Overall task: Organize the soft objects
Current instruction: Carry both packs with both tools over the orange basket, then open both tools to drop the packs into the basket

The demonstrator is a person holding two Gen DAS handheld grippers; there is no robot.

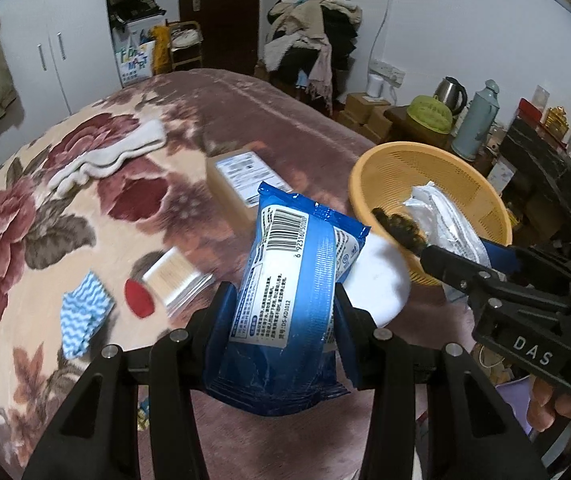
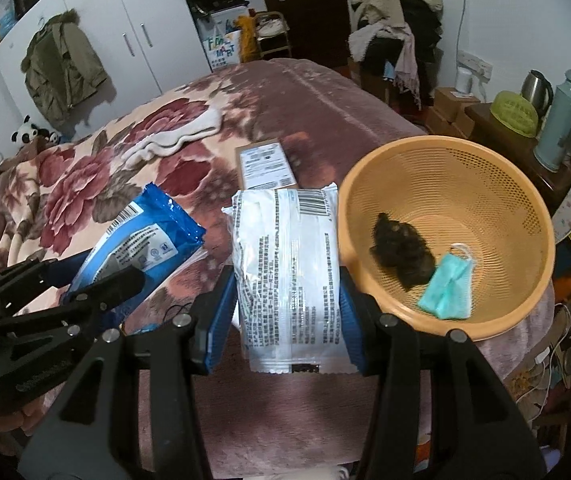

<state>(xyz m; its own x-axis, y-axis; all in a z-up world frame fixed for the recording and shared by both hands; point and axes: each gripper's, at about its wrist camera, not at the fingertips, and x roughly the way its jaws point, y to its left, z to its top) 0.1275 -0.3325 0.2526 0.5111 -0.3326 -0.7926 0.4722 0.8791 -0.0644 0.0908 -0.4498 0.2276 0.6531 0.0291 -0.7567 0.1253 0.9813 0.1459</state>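
Clamped between the blue pads of the left gripper (image 1: 283,316) is a blue wipes pack (image 1: 285,280), lifted above the bed (image 1: 245,112), barcode end pointing away. Beside it the right gripper (image 2: 289,320) pinches a white wipes pack (image 2: 289,272) the same way, just short of the orange basket (image 2: 485,168) at the bed's right edge. Inside the basket lie a dark furry lump (image 2: 399,254) and a teal face mask (image 2: 447,286), touching. Farther out on the floral blanket sit a blue wavy cloth (image 1: 83,316), a red-lidded cotton swab box (image 1: 165,284), a cardboard parcel (image 1: 241,184) and, toward the far left, a white towel (image 1: 113,152).
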